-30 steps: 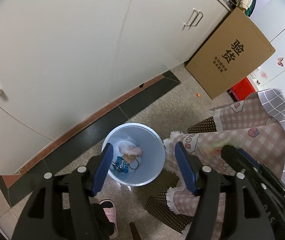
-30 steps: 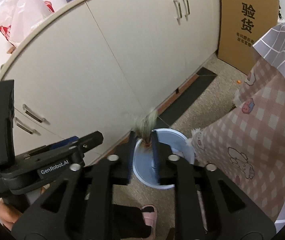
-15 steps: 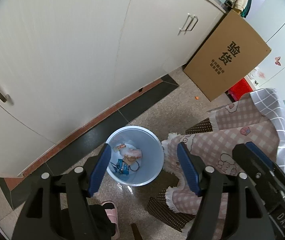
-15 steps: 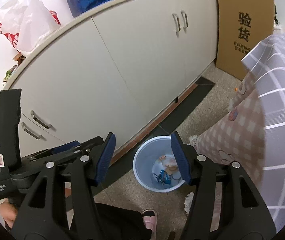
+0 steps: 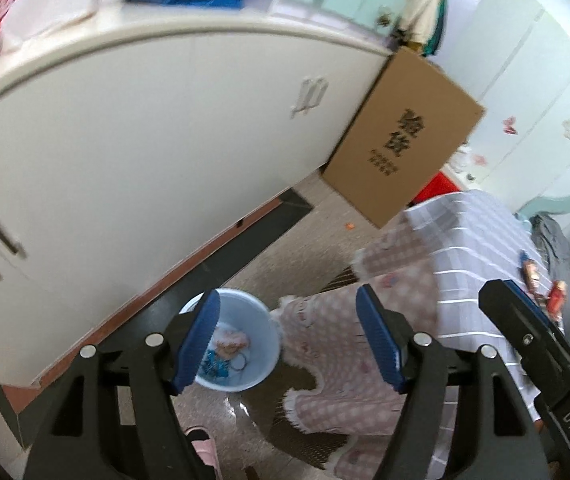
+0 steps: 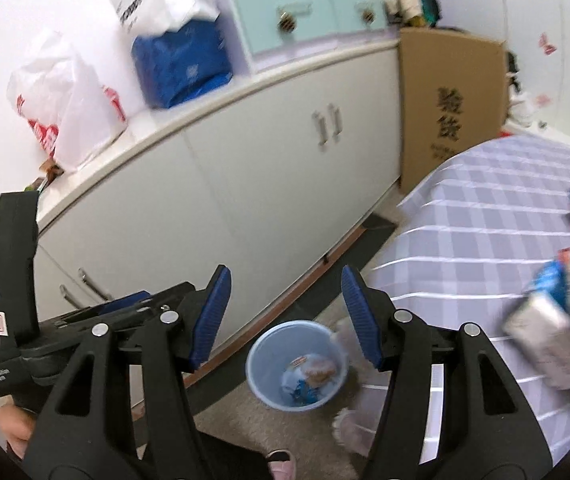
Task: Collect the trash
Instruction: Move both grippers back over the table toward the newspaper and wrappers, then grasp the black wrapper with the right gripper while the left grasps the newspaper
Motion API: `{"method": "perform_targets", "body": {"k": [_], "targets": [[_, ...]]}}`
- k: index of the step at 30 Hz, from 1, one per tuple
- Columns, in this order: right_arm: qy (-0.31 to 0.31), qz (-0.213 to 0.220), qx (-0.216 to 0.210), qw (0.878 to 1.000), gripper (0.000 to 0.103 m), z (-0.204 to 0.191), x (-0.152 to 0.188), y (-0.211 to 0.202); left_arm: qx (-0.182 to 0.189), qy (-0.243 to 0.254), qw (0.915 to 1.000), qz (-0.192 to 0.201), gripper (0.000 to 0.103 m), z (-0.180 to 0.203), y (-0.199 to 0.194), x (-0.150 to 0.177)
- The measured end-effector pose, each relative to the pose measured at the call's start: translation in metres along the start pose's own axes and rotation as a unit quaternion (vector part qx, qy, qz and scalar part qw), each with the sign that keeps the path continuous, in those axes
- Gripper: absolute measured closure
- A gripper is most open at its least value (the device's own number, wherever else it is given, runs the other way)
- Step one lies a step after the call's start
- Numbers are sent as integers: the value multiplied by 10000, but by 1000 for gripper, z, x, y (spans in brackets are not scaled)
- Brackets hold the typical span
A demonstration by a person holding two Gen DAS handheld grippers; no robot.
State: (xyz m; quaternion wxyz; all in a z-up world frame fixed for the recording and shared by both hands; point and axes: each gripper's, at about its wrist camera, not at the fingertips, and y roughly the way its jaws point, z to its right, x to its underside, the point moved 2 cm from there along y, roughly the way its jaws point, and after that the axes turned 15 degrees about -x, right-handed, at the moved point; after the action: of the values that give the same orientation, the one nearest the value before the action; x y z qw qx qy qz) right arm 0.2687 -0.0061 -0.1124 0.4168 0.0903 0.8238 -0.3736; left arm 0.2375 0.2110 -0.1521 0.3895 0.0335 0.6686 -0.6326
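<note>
Right gripper (image 6: 285, 316) jaws had just opened, empty; its scrap lay in the blue bin (image 6: 297, 364); left gripper (image 5: 287, 336) jaws also apart and empty; wrappers (image 6: 553, 308) remained on the surface.

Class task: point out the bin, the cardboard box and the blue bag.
bin (image 6: 259, 364): right wrist view, left inner wall.
cardboard box (image 6: 451, 100): right wrist view, printed front face.
blue bag (image 6: 181, 66): right wrist view, front side.

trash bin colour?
Light blue bin, clearest in the right wrist view.
</note>
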Motion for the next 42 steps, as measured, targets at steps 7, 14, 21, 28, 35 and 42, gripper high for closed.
{"method": "perform_targets", "body": {"k": [7,14,21,28,35,42], "targets": [[46,625,687,9957,41,48,-4,-91,574,695,9957,208,32,87,-38,9],[580,938,1323,9850,40,122,6,-162,1036,1493,9832,189,32,187,-57,32],[1632,1013,1505,9698,40,208,21,-210,1321,2076,9692,-76,32,264,-56,39],[2183,869,1172,9649,40,245,25,-194,1282,2336,9635,-242,32,294,-49,39],[2516,581,1037,9605,51,265,25,-169,1221,2202,9663,-525,32,299,-25,32],[2593,735,881,9589,84,275,26,-169,1290,2376,9609,-597,32,303,-22,38]]}}
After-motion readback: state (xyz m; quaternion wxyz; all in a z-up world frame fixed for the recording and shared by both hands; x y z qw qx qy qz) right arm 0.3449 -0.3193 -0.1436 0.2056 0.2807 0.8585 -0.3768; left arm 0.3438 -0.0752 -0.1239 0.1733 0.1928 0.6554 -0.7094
